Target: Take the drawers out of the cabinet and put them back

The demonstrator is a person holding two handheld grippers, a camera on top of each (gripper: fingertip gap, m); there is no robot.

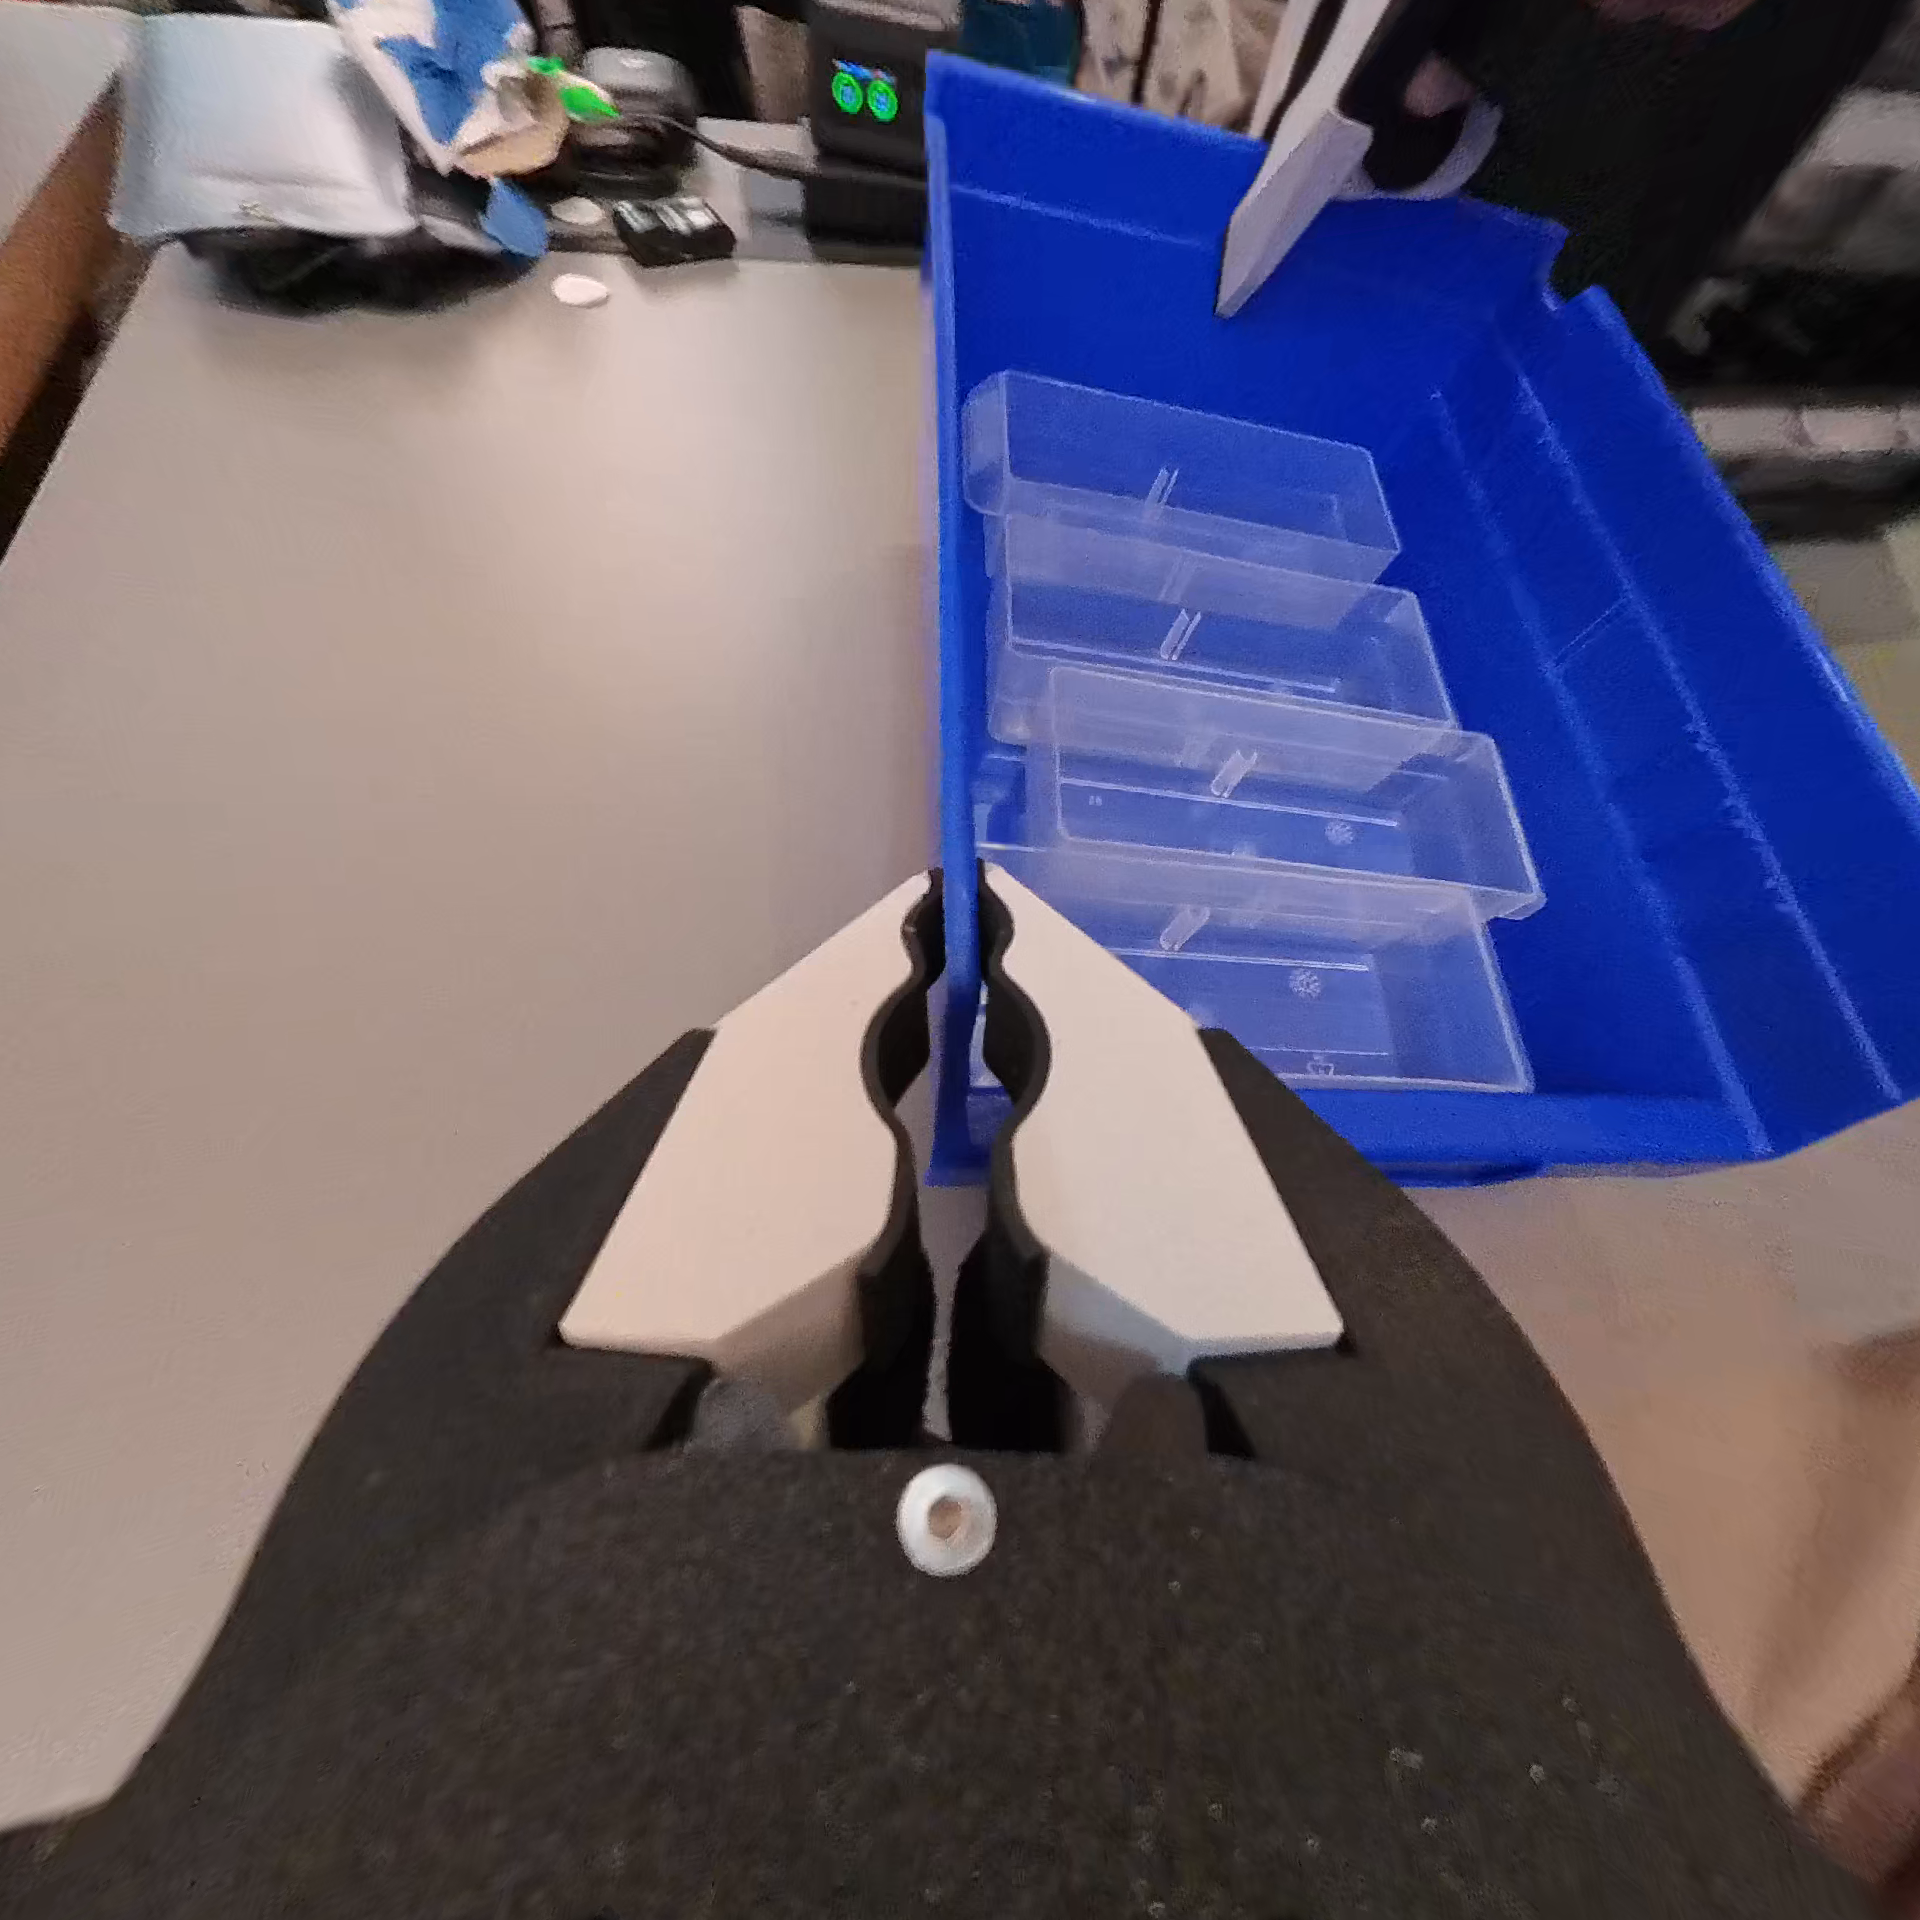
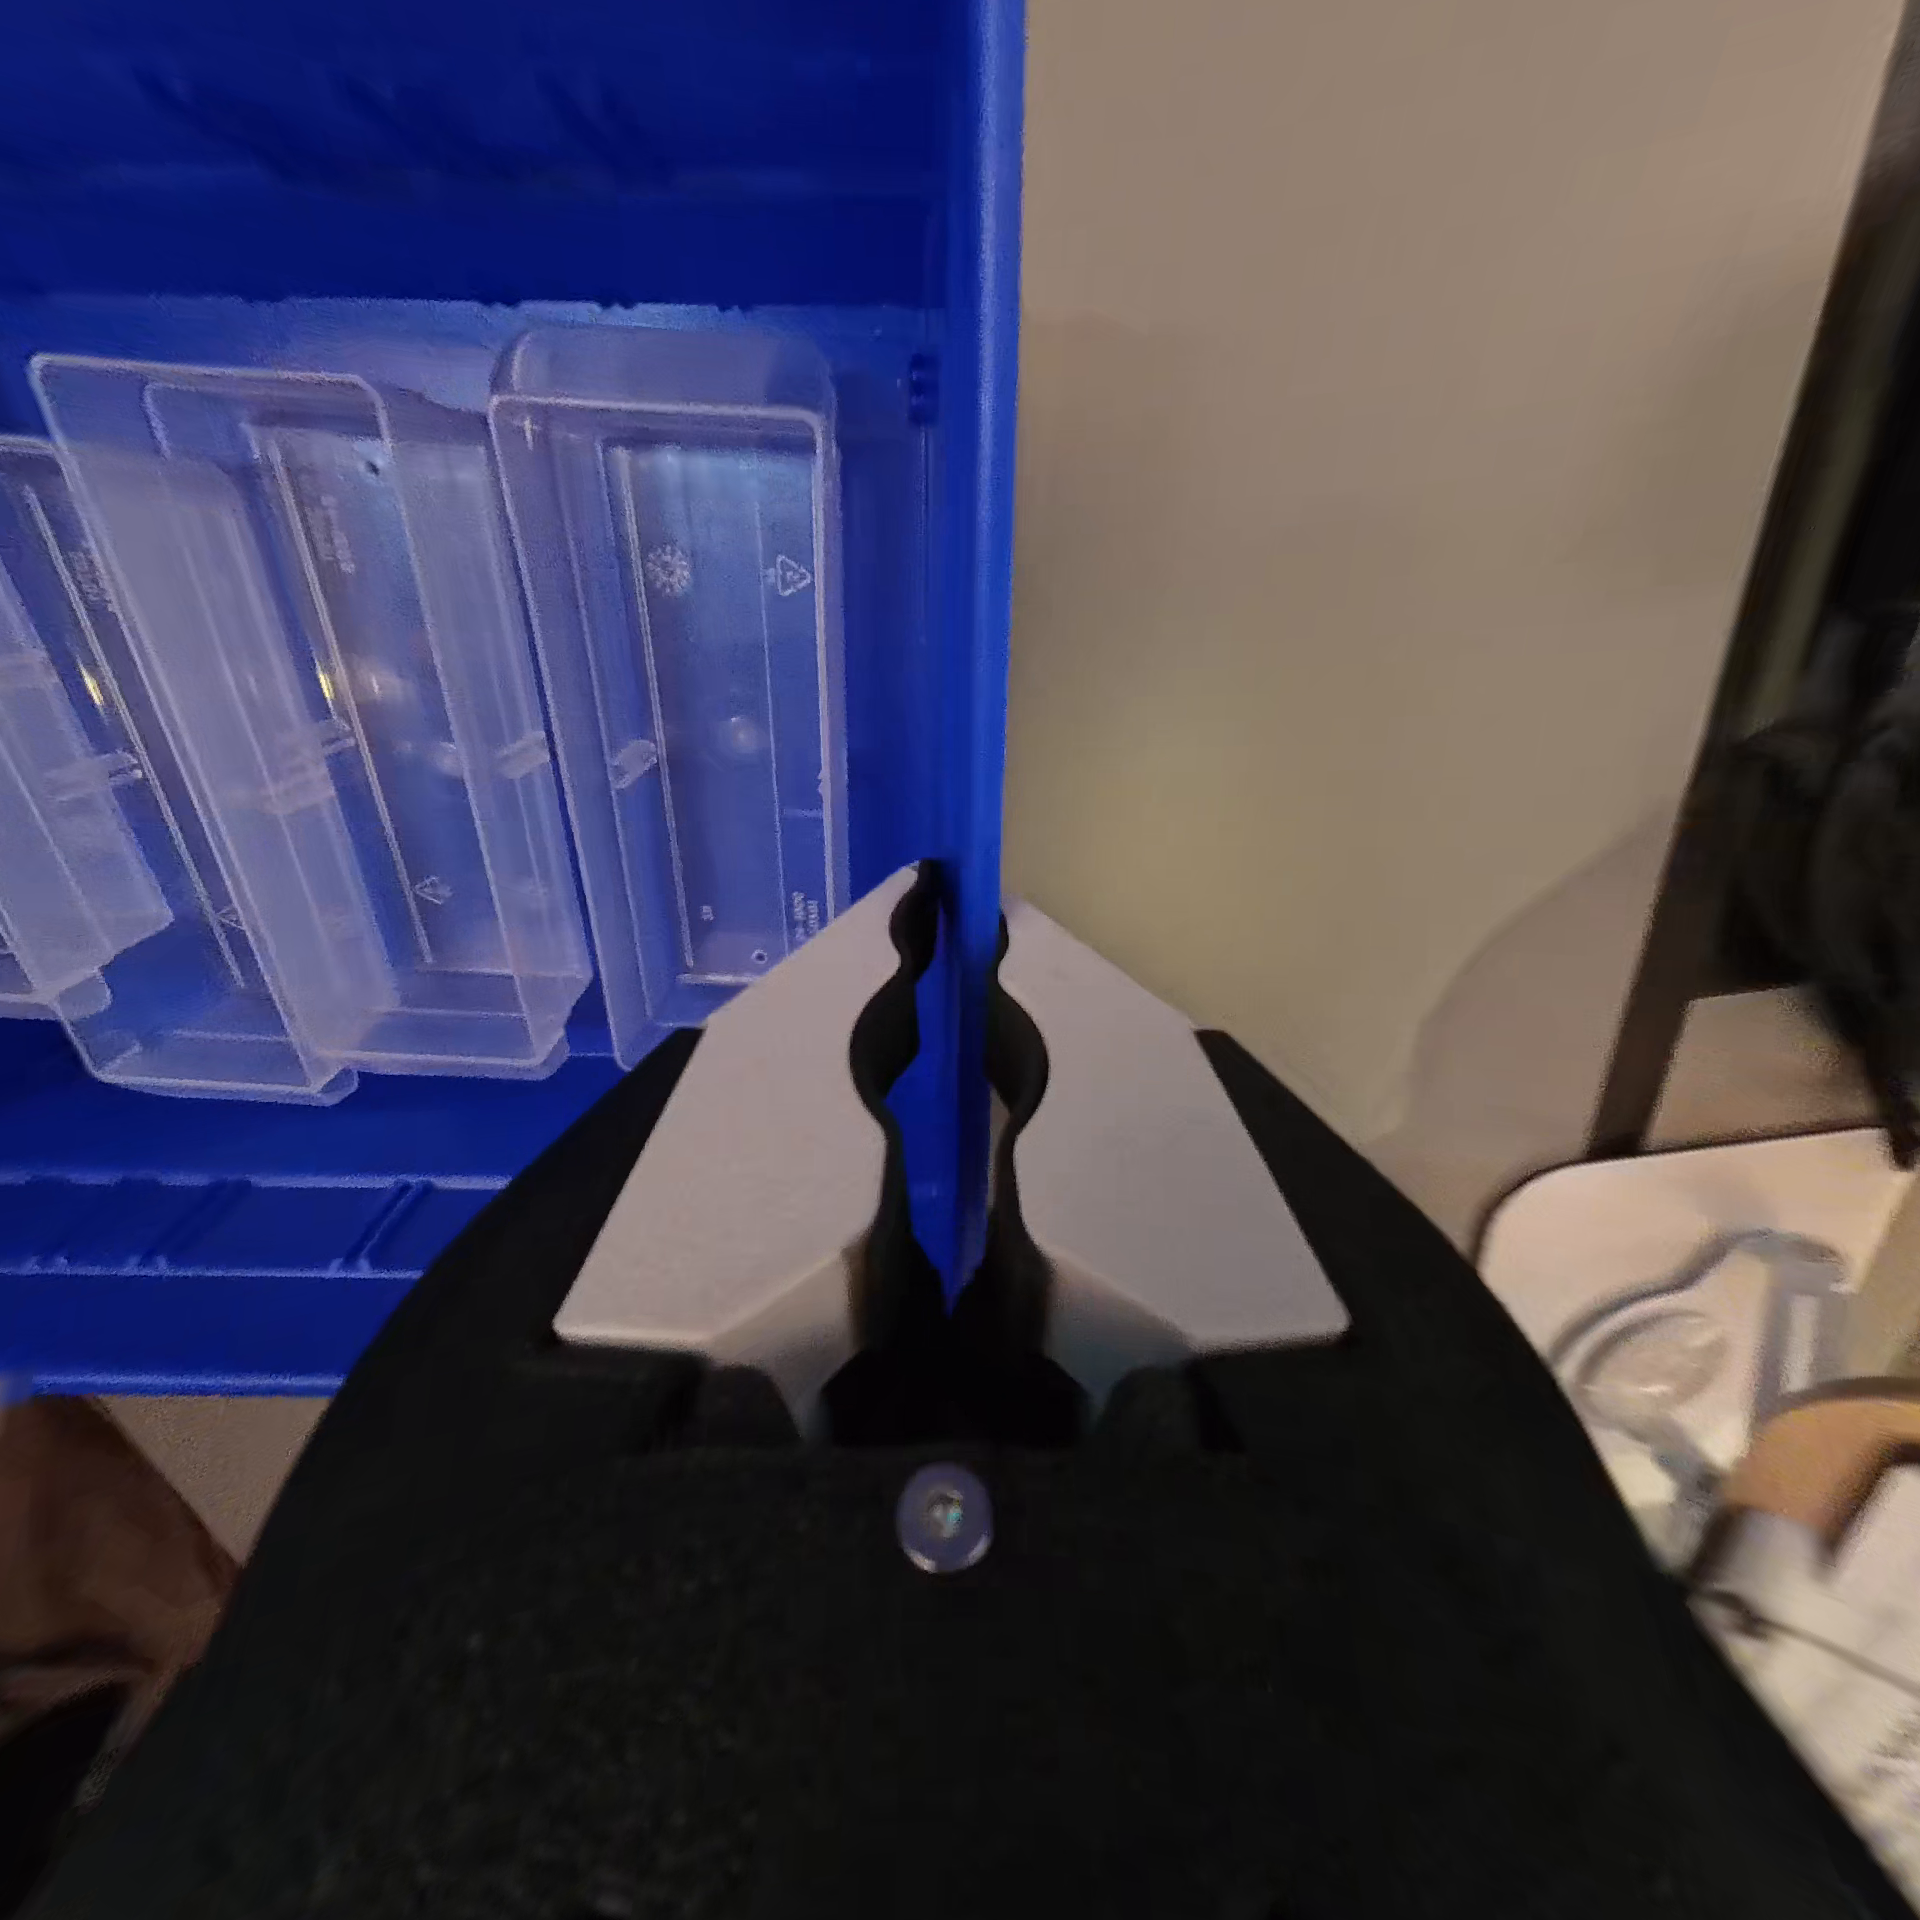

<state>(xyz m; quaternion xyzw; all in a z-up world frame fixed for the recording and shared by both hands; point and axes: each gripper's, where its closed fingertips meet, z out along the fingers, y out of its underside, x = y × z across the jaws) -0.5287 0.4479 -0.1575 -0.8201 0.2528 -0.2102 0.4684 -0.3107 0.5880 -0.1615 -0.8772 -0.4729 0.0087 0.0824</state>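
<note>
- Left wrist view: the left gripper (image 1: 958,883) is seen closed on the thin side wall of a blue bin (image 1: 1621,665), the wall being pinched between the two black wavy pads.
- The bin is set on a pale tabletop (image 1: 468,675), at its right side.
- Four clear plastic drawers (image 1: 1226,727) are seen lying in the bin, stacked loosely and overlapping one another in a row from the far end to the near end.
- The right gripper (image 1: 1273,223) is seen farther off at the bin's far rim; from this view it cannot be told whether a grip is held there.
- At the far edge of the tabletop, blurred clutter is seen: white and blue wrapping (image 1: 457,94) and a dark device (image 1: 862,114) with green lights.
- No cabinet can be made out in this view.
- Right wrist view: the right gripper (image 2: 961,888) is seen closed on another edge wall of the same blue bin (image 2: 468,156), with the wall clamped between its pads.
- The clear drawers (image 2: 665,675) are seen inside the bin, just left of the gripped wall, leaning on each other.
- A white tray (image 2: 1704,1226) with blurred contents is seen at the lower right.
</note>
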